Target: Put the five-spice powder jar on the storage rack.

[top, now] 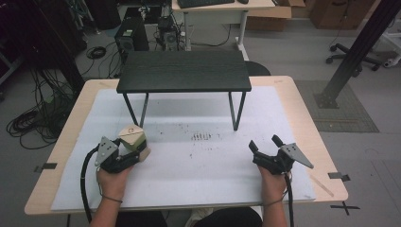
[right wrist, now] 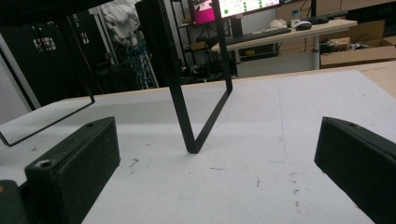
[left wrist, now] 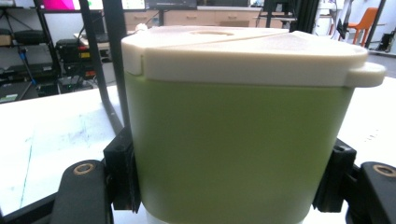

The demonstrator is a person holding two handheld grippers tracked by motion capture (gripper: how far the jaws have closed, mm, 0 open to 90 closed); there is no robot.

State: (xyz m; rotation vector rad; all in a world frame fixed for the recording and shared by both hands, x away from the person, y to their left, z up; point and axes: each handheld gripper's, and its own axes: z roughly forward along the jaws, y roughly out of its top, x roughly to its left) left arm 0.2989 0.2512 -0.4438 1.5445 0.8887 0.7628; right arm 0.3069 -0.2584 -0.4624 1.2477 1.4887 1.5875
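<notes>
Near the mat's left front, the left gripper (top: 124, 153) pinches a green container (left wrist: 238, 154) between its 2 jaws, low on its sides, likely for steadiness. Opposite, the right gripper (top: 265, 146) rests spread, empty, facing the black shelf (top: 184, 71).

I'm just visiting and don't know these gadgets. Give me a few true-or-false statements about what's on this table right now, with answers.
1. The left gripper clamps a green container. True.
2. The container's lid is off. False: the cream lid sits on it.
3. The right gripper holds a block. False: its jaws are open, with nothing between them.
4. A black stand is on the white mat. True.
5. The container sits on top of the stand. False: it is in front of the stand, down at the mat.
</notes>
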